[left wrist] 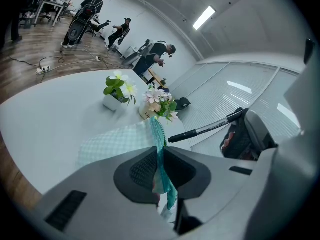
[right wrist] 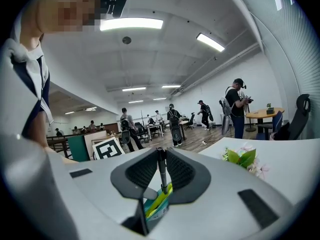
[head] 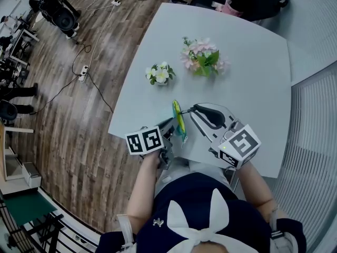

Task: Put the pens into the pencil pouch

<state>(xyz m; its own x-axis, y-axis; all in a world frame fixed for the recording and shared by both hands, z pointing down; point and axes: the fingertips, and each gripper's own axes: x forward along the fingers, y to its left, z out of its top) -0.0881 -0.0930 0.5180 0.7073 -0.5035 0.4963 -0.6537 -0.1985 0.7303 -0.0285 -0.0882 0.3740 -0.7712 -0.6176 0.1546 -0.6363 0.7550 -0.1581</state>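
A teal mesh pencil pouch (head: pixel 179 121) is held upright above the near part of the grey table (head: pixel 253 62). My left gripper (head: pixel 169 129) is shut on its zip edge (left wrist: pixel 159 134), and the mesh body (left wrist: pixel 117 141) hangs to the left. In the right gripper view, yellow and green pens (right wrist: pixel 159 200) show inside the pouch. My right gripper (head: pixel 204 109) is shut on a black pen (head: pixel 188 110), tip pointing at the pouch's top. The left gripper view shows this pen (left wrist: pixel 205 129) just right of the pouch. It stands upright between the right gripper's pads (right wrist: pixel 161 169).
A small white flower pot (head: pixel 160 74) and a pink bouquet (head: pixel 202 57) stand at the middle of the table. A dark bag (head: pixel 260 1) lies past the far corner. Cables and equipment lie on the wooden floor (head: pixel 79 70) at the left.
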